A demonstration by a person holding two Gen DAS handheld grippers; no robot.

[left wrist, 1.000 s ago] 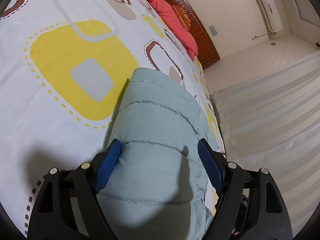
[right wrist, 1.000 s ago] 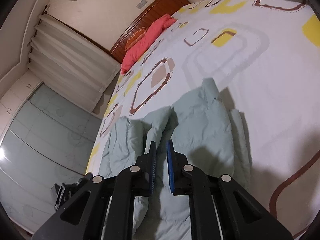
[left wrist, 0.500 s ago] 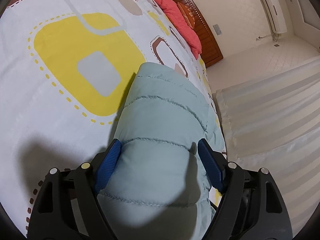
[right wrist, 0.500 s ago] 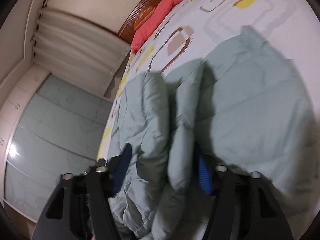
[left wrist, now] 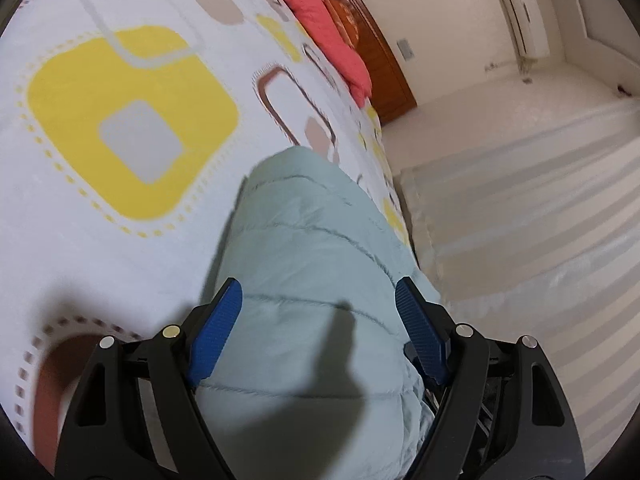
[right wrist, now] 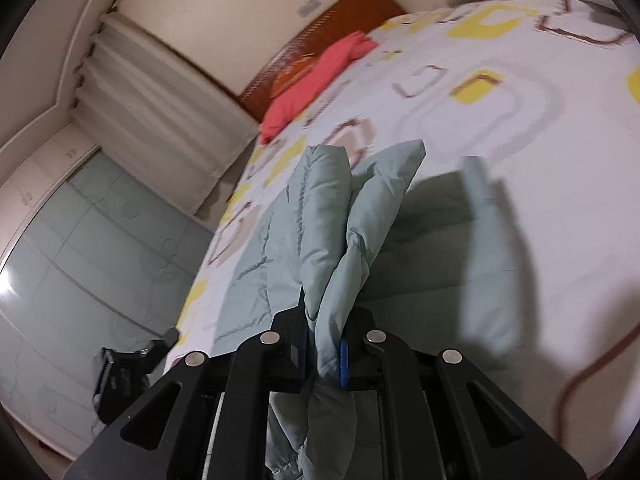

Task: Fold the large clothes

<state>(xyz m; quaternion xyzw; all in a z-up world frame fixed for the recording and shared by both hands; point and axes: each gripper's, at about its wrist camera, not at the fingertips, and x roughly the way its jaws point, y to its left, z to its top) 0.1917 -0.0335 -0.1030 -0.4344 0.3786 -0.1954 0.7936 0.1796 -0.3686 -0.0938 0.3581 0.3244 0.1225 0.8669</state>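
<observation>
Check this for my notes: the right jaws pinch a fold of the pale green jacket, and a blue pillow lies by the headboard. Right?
Not quite. The pillow is coral red, not blue, as the right wrist view shows. The rest stands: the right gripper pinches a fold of the jacket, and the pillow lies by the headboard.

both views are lit by soft, warm indoor light, moderately bright. a glare spot shines on the frosted glass wardrobe doors (right wrist: 72,280) at the left edge of the right wrist view. motion blur smears the white patterned bedcover (left wrist: 120,120) and the pleated cream curtains (right wrist: 160,92). fisheye bending curves the edges, with black corners. dark shadows fall across the pale green quilted jacket (left wrist: 320,280).
</observation>
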